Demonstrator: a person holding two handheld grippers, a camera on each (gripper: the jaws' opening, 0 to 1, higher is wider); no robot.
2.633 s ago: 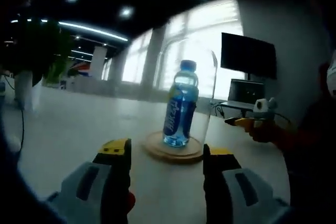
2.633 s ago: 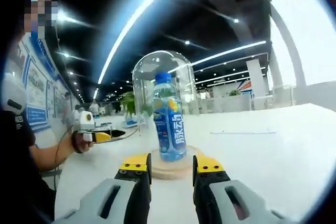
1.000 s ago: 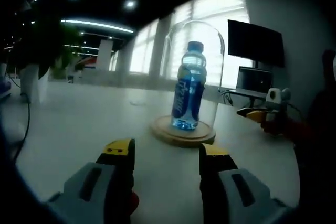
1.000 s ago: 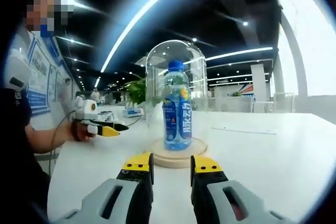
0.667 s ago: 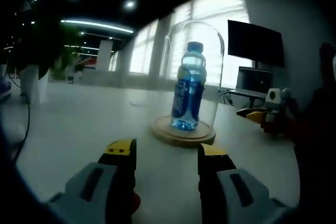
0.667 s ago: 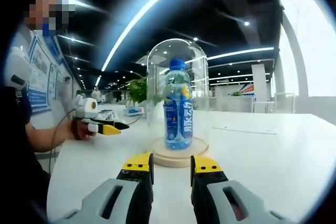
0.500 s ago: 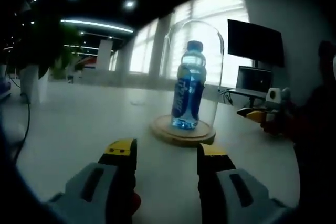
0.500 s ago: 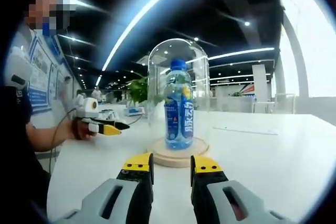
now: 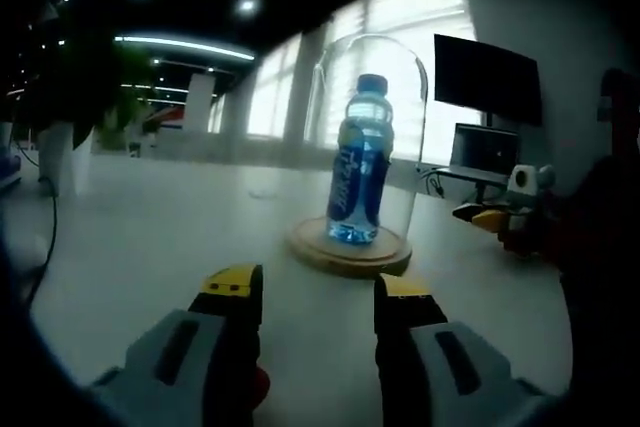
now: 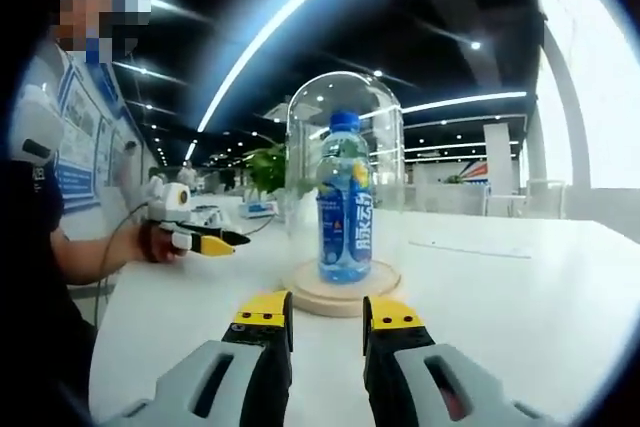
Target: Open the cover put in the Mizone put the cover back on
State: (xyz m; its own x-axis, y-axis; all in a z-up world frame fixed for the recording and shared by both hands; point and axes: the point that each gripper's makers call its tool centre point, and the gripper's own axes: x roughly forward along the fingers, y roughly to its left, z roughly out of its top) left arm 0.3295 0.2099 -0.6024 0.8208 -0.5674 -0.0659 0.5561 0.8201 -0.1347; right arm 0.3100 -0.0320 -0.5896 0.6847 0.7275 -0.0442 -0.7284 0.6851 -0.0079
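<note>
Mizone bottle [image 10: 346, 215] under glass cover [image 10: 345, 117], label blurred, perhaps unreadable

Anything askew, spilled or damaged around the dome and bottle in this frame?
Nothing stands out. The Mizone bottle stands upright on the round wooden base, with the clear glass cover seated over it. The white table shows no spill. Both sets of tongs, left and right, sit short of the base.

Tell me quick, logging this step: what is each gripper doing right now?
Left gripper: open, holding nothing, short of the clear glass dome cover.
Right gripper: open, holding nothing.
</note>
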